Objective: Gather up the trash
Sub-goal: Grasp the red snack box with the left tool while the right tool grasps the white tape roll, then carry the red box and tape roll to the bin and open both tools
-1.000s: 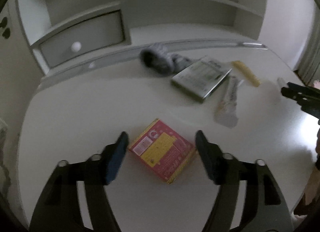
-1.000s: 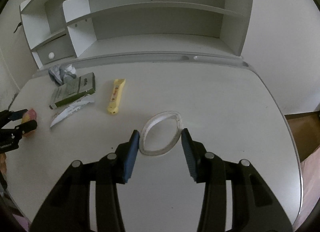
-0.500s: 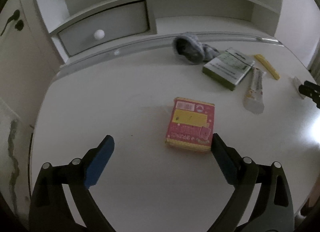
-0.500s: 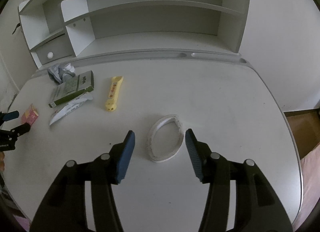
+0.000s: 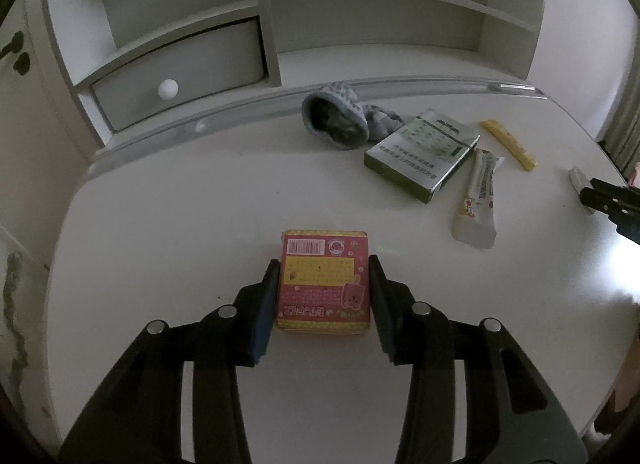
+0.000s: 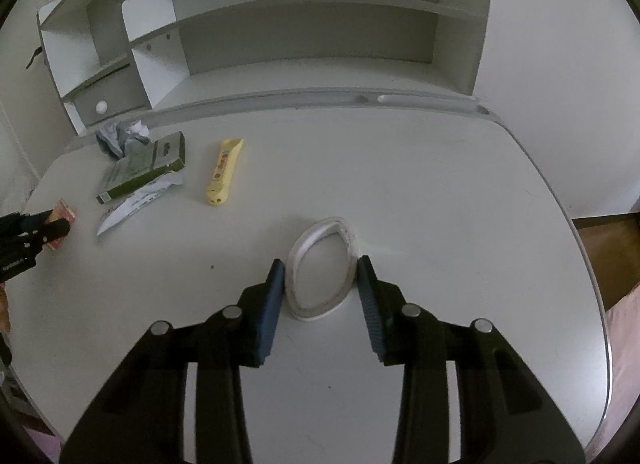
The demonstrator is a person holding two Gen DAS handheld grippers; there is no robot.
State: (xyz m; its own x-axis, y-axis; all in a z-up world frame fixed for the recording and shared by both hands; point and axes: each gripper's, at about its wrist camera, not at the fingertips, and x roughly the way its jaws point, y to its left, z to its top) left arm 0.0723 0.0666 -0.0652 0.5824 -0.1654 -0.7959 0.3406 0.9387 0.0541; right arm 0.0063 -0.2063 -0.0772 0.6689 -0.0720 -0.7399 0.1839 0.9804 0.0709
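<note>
A red and yellow snack box (image 5: 324,280) lies flat on the white desk (image 5: 168,224). My left gripper (image 5: 323,266) straddles it, both pads against its sides. A squashed white ring-shaped piece of trash (image 6: 322,274) lies on the desk in the right wrist view. My right gripper (image 6: 321,268) straddles it, the left pad touching it and the right pad close beside it. Further off lie a green and white box (image 5: 422,154), a torn white wrapper (image 5: 478,200), a yellow stick pack (image 5: 508,139) and a grey crumpled cloth (image 5: 340,118).
A white shelf unit with a drawer (image 5: 180,76) stands along the back of the desk. The desk's curved right edge (image 6: 576,248) drops to a wooden floor. The left gripper shows at the far left of the right wrist view (image 6: 28,236).
My left gripper swung around, came down over the red box and closed from wide open onto its sides. My right gripper moved forward around the white ring and narrowed.
</note>
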